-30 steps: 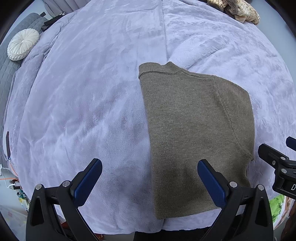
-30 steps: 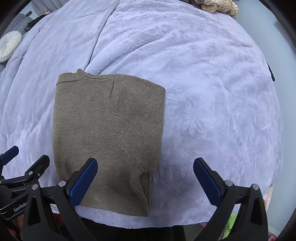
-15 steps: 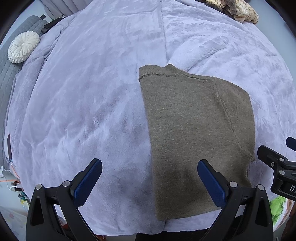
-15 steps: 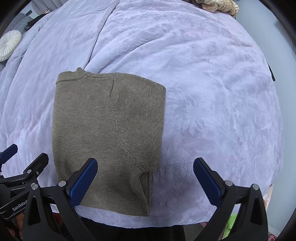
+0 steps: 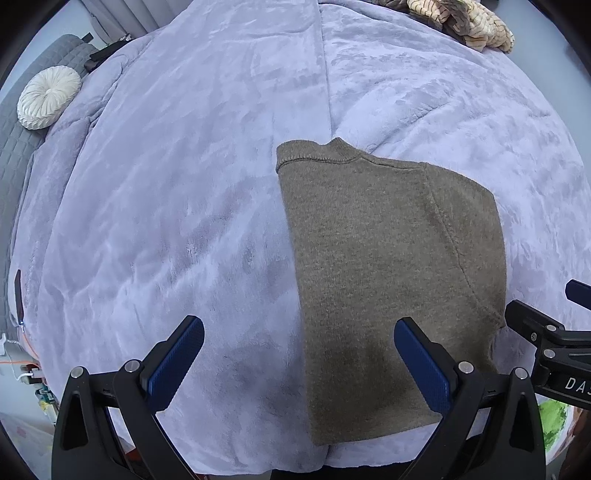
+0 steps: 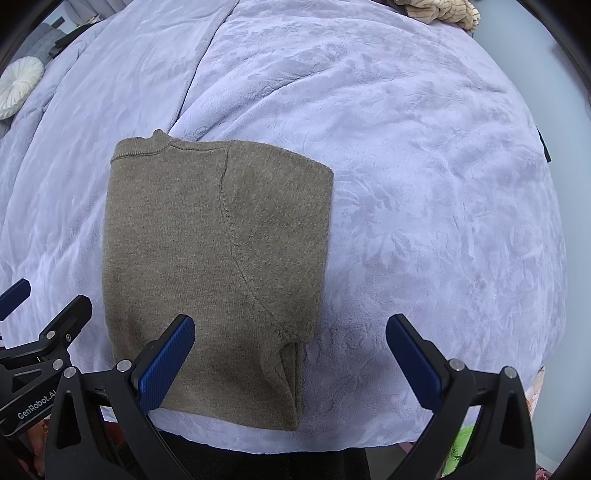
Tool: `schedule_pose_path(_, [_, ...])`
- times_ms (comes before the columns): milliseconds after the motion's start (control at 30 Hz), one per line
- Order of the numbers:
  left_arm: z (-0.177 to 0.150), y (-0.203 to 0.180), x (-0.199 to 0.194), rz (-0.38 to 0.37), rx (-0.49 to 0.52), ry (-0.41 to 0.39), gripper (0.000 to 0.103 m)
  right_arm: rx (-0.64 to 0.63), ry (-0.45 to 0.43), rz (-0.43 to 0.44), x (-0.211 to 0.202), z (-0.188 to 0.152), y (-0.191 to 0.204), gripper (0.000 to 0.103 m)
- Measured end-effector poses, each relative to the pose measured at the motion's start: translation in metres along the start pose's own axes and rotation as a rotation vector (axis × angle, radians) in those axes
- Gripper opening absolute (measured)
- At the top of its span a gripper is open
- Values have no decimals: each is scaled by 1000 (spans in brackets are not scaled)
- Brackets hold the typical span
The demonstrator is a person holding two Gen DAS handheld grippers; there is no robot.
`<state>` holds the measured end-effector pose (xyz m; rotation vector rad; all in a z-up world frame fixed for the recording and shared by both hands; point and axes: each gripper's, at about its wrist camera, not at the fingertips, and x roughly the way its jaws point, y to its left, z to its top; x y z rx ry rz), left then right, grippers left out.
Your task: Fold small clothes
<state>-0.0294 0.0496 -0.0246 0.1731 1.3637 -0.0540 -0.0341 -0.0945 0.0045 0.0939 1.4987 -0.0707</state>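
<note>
Two tools hang wide open above the bed's near edge, gripping nothing. The left tool (image 5: 299,354) has one pad over bare blanket (image 5: 184,184) and the other over the sweater's (image 5: 376,266) near part; the right tool (image 6: 291,350) straddles the sweater's right-hand fold, one pad above the knit and one above the blanket. Neither looks to be touching fabric.

The sweater lies flat on the bed close to its near edge, already folded lengthwise into a tall rectangle: collar toward the far side, hem nearly at the near edge, a sleeve seam curving across the top layer.

Over the last second almost nothing has changed. The sweater keeps the same outline and place, and both tools have stayed open with only a slight drift of view. That suggests a pause between steps, with the side folds set and released.

What likely remains is the crosswise fold, bringing hem toward collar or the reverse. That would call for each tool to pinch a near corner through all layers; the sleeve layers at the near right corner look loose and could slip out.

A round cushion (image 5: 48,98) lies at the far left corner and a striped cloth (image 5: 461,22) at the far right corner, both well apart from the sweater.
</note>
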Motion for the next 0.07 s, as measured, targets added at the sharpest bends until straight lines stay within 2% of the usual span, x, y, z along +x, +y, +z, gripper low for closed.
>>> schedule_pose_path(67, [0, -2, 0, 1, 8, -2, 103, 1, 1, 0, 0, 0, 0, 103])
